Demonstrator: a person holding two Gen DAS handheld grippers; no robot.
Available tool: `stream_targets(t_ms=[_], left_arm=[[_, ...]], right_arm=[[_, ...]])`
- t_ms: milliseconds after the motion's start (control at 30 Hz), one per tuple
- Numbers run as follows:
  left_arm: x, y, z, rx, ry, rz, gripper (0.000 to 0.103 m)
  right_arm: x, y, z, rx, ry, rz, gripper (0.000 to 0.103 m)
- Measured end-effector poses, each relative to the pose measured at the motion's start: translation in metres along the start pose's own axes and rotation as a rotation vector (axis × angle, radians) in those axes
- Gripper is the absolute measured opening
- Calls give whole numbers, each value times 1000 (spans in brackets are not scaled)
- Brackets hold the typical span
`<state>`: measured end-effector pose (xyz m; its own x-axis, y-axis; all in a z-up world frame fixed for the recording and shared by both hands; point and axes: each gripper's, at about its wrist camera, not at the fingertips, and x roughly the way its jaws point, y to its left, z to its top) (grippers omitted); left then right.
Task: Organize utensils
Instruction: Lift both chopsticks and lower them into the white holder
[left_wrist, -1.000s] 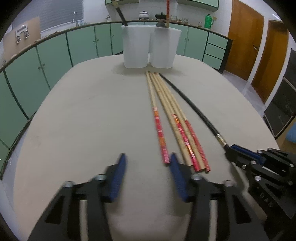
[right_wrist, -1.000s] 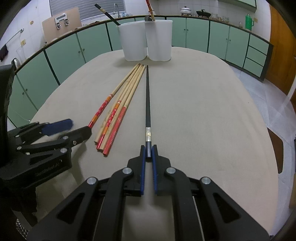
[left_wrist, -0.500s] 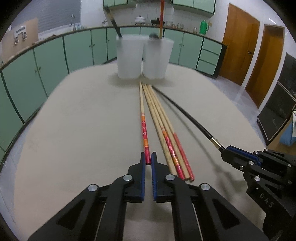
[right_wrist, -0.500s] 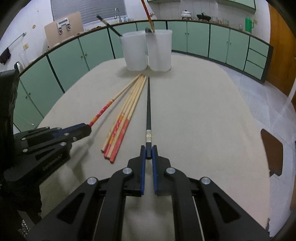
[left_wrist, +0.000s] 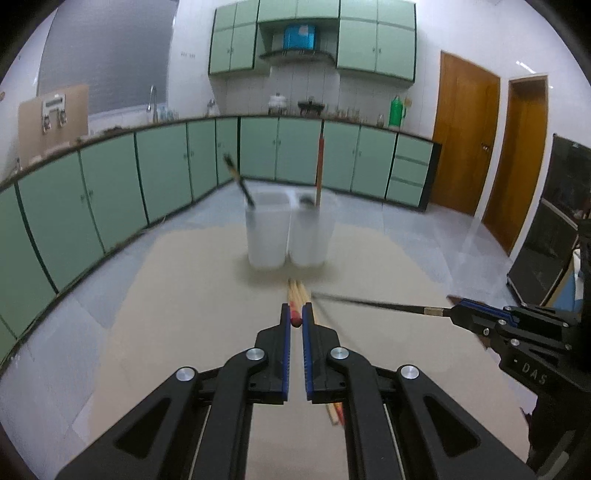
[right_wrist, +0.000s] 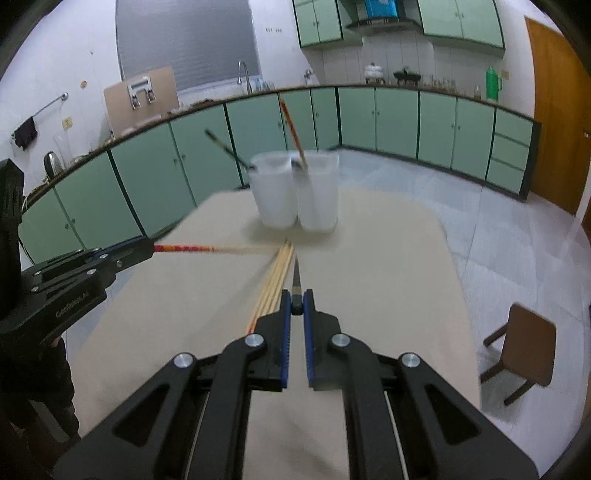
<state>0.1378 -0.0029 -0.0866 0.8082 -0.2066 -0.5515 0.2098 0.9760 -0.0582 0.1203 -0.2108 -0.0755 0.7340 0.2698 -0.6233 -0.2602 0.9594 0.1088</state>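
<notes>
Beige surface (left_wrist: 184, 332) carries two white cups (left_wrist: 291, 232). Left tool (left_wrist: 295, 321) is closed on a red-ended chopstick (right_wrist: 184, 248), and right tool (right_wrist: 295, 306) is closed on a black chopstick (left_wrist: 369, 303), both lifted before the cups.

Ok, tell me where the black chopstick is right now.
The black chopstick is clamped at its end in the right gripper, right of the wooden chopsticks on the table, its tip aimed toward the two white containers.
</notes>
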Motion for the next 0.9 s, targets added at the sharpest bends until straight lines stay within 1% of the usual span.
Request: stream_targets(t_ms=[133,267,500,733,900], left_arm=[[-6,0,20,16,-44,-14,6],[-9,-2,36,21,-67,-35,6],[-5,-1,60,36,-90,-65,6],[-7,-1,75,57,-111,-92,6],[-12,-2,94,65,-140,-108,6]], right_arm=[[-10,0,24,-19,-38,11,6],[-17,1,50,-44,-64,32,6],[-15,5,89,-107,-56,55,6],[-19,0,119,-115,-60,83,6],[-24,-8,141,-115,-78,91,6]])
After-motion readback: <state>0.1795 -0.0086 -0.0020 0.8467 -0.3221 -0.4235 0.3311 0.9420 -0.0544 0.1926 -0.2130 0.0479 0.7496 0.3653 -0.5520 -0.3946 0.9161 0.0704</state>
